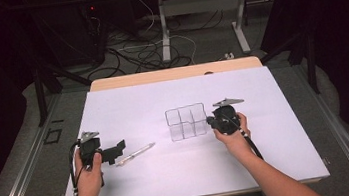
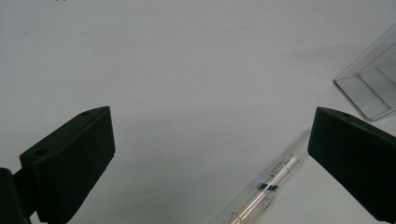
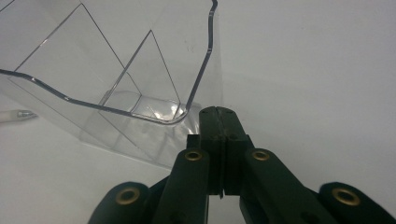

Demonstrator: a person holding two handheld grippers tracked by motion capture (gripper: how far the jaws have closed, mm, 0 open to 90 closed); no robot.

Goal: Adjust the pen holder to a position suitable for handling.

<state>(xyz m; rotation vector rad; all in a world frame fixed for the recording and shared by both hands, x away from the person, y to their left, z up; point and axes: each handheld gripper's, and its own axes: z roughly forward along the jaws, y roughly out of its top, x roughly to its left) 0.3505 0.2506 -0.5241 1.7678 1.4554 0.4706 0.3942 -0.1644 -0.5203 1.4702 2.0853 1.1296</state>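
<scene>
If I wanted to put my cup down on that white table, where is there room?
The far strip of the white table, beyond the clear divided organizer, is bare, as is the near edge between the person's forearms. The middle is crowded: the left gripper sits open beside the pen, and the right gripper, jaws shut, is against the organizer's side.

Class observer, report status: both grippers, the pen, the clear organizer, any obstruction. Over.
Left gripper open, pen lying between jaws, untouched. Right gripper shut, empty, at corner of clear organizer. Organizer upright, compartments empty. Nothing between pen and organizer.
</scene>
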